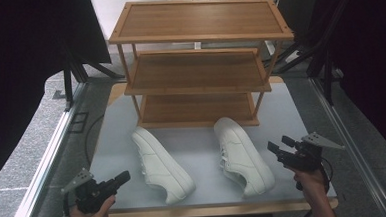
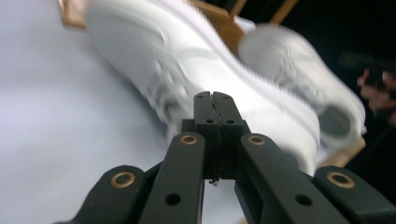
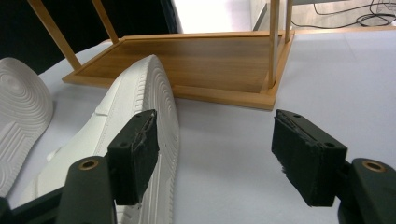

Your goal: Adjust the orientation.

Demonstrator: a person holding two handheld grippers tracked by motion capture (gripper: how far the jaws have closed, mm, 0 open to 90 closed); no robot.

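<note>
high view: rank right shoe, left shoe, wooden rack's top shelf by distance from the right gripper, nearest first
From the right gripper:
1. Right shoe, just beside its jaws, on the person's right of the table.
2. Left shoe, across the table toward the left gripper.
3. Rack's top shelf, at the far end, highest up.

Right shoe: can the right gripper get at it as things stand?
Probably yes. The right gripper is open, just right of the right shoe, which lies on its side on the table. Bare tabletop lies between them; the rack stands farther back.
</note>
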